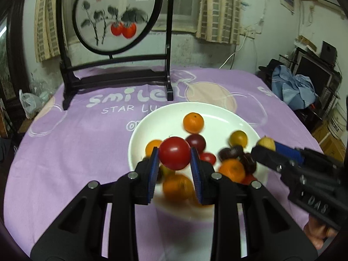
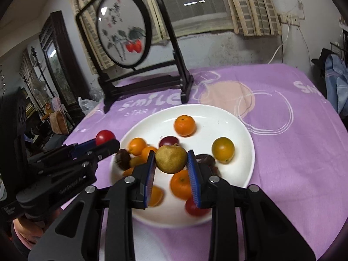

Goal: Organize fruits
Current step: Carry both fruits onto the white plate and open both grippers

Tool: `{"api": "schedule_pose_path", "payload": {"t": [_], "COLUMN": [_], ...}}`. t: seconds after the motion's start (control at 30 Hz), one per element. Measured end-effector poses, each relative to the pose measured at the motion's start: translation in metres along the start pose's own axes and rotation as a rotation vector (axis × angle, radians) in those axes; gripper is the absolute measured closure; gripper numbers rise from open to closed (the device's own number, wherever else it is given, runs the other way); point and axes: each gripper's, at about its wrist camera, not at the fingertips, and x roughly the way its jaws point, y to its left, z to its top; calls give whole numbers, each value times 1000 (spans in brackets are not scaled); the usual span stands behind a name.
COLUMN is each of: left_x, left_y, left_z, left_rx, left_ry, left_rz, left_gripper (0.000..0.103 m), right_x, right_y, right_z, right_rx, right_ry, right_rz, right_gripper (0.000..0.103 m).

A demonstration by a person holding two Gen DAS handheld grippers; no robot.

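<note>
A white plate [image 1: 169, 117] on the purple cloth holds several fruits: oranges [image 1: 193, 122], a dark plum [image 1: 196, 141], a greenish citrus [image 1: 238, 138] and dark spiky fruits [image 1: 231, 152]. My left gripper [image 1: 174, 153] is shut on a red tomato [image 1: 174, 152] and holds it above the plate's near left side. My right gripper [image 2: 171, 158] is shut on a yellow-brown pear [image 2: 171, 158] above the plate [image 2: 239, 174]. The right gripper also shows in the left wrist view [image 1: 264, 145], and the left gripper in the right wrist view [image 2: 106, 140].
A dark wooden stand with a round painted screen [image 1: 115, 15] stands at the table's back left. The purple cloth [image 1: 76, 141] covers the table. A plastic bag [image 1: 30, 103] lies off the left edge. Blue clothes [image 1: 291, 87] and boxes sit at the right.
</note>
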Motion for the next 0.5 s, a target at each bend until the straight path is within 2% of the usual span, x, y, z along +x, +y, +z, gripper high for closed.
{"api": "schedule_pose_path", "payload": {"t": [0.3,0.37,0.4,0.43,0.47,0.5], "left_x": [42,46,47,46,43,35], "left_y": [-2,-1,-1,0,0,1], "left_z": [11,11,11,10,10,9], "left_rx": [-2,-6,-9,-14,-18,-21], "left_ry": [42,51,55,58,57,38], "left_rz": [26,32,38,53,71,112], "left_gripper": [74,73,73,60,31,20], "right_x": [33,36,35,34,32,29], "right_y": [-21,-21,-21,-21,-20,-19], "right_z": [10,9,8,9,9,8], "right_rx": [-2,-1,3,7,13,14], "right_ry": [45,58,63,68,73,71], "right_rz": [-20,-18,-30,-41,-53,-56], "right_gripper": [73,67,61,48,40,35]}}
